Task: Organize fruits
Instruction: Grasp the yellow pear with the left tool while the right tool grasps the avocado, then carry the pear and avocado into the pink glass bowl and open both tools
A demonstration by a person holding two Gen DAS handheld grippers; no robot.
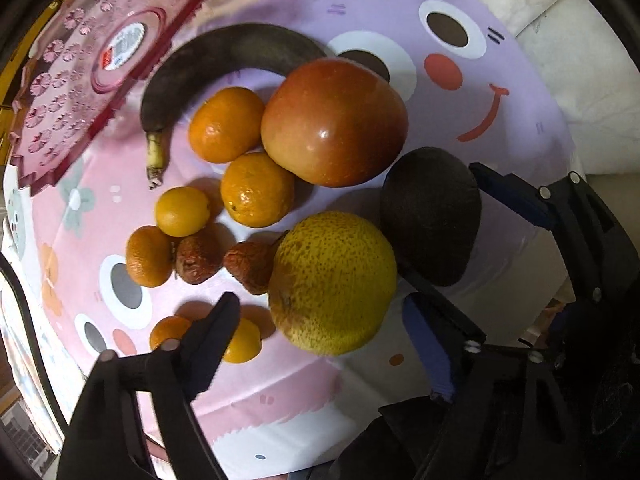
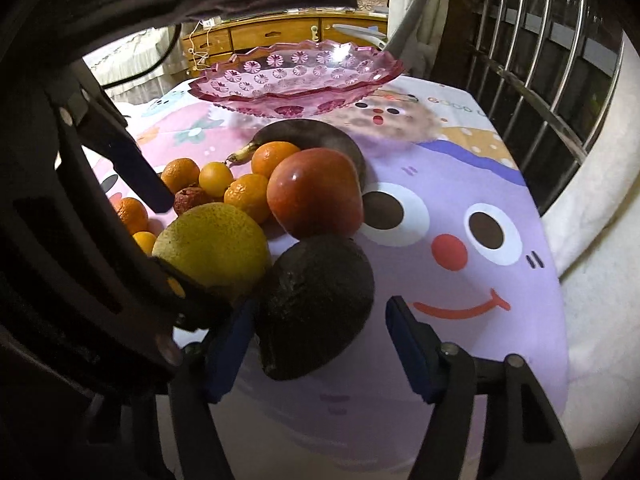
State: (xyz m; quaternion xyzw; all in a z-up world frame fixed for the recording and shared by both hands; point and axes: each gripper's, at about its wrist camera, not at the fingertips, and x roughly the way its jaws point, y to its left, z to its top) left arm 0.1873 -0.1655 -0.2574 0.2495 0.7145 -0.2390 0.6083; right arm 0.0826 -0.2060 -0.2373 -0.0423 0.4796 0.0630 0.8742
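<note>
Pretty much nothing sorted yet, I'd say: the pink glass bowl (image 2: 296,80) sits empty at 12 o'clock of the pile, while the apple (image 2: 316,192), blackened banana (image 1: 224,56), yellow citrus (image 1: 332,284), small oranges (image 1: 226,124) and avocado (image 2: 316,304) all lie loose on the tabletop (image 2: 480,320). The right gripper (image 2: 320,340) has its jaws apart around the avocado, one blue pad touching or nearly so, and the left gripper (image 1: 320,312) straddles the yellow citrus with jaws apart too. It's all on a cartoon-face cloth, with wooden drawers (image 2: 256,38) at 12 and metal bars (image 2: 540,60) at 2.
</note>
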